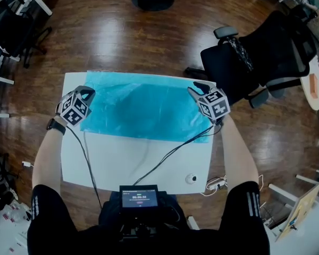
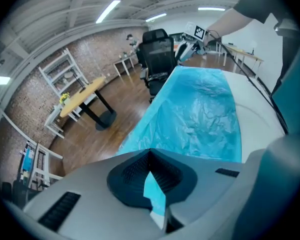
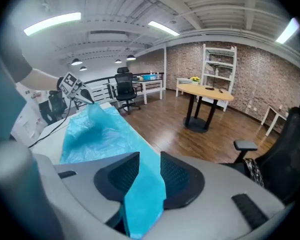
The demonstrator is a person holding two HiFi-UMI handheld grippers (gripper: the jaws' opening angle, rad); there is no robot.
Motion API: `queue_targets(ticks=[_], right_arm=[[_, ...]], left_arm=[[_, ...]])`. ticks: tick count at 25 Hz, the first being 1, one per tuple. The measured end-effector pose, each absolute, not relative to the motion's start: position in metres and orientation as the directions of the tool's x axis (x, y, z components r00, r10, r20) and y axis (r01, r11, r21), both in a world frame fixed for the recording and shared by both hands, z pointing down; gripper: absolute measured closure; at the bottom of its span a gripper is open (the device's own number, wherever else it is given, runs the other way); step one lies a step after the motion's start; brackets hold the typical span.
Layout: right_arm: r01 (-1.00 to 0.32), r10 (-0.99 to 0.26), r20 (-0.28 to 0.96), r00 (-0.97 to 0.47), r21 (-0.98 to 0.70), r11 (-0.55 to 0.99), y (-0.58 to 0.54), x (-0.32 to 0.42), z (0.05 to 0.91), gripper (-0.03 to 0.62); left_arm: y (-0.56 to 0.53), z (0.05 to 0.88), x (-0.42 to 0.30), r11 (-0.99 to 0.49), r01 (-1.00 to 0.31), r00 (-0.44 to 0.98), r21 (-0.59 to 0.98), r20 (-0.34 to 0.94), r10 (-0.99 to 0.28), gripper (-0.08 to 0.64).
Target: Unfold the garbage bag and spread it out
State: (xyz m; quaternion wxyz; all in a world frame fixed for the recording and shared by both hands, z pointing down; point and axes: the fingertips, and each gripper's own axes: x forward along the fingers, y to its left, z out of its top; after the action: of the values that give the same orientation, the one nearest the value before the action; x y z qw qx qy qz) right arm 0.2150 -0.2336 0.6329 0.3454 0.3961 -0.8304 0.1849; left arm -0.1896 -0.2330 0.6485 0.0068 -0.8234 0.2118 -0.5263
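A translucent blue garbage bag (image 1: 143,108) lies stretched across the far half of the white table (image 1: 138,158). My left gripper (image 1: 87,93) holds its far left corner, and in the left gripper view the gripper (image 2: 151,171) is shut with a strip of blue film pinched between the pads. My right gripper (image 1: 194,88) holds the far right corner. In the right gripper view a thick fold of the bag (image 3: 100,134) fills the gap of that gripper (image 3: 147,171). Both held corners sit lifted a little off the table, and the bag (image 2: 200,109) runs wrinkled between them.
A black office chair (image 1: 260,57) stands just beyond the table's right corner. Black cables (image 1: 170,153) cross the near bare half of the table. A small white round object (image 1: 191,178) lies near the front right edge. A device with a screen (image 1: 139,198) is at my chest.
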Motion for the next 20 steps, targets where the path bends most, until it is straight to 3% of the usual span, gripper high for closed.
queue_targets(ticks=[7, 13, 20], right_arm=[[-0.481, -0.364, 0.734, -0.573, 0.058, 0.875, -0.229, 0.105, 0.613, 0.404], [-0.199, -0.25, 0.802, -0.542, 0.166, 0.966, -0.218, 0.021, 0.64, 0.403], [-0.117, -0.213, 0.849, -0.484, 0.179, 0.977, -0.224, -0.017, 0.674, 0.405]], left_arm=[[-0.207, 0.616, -0.177, -0.894, -0.316, 0.44, -0.318, 0.785, -0.435, 0.555], [-0.183, 0.606, -0.172, -0.892, -0.3, 0.493, -0.339, 0.745, -0.449, 0.555], [-0.165, 0.608, -0.165, -0.892, -0.305, 0.526, -0.334, 0.722, -0.45, 0.555]])
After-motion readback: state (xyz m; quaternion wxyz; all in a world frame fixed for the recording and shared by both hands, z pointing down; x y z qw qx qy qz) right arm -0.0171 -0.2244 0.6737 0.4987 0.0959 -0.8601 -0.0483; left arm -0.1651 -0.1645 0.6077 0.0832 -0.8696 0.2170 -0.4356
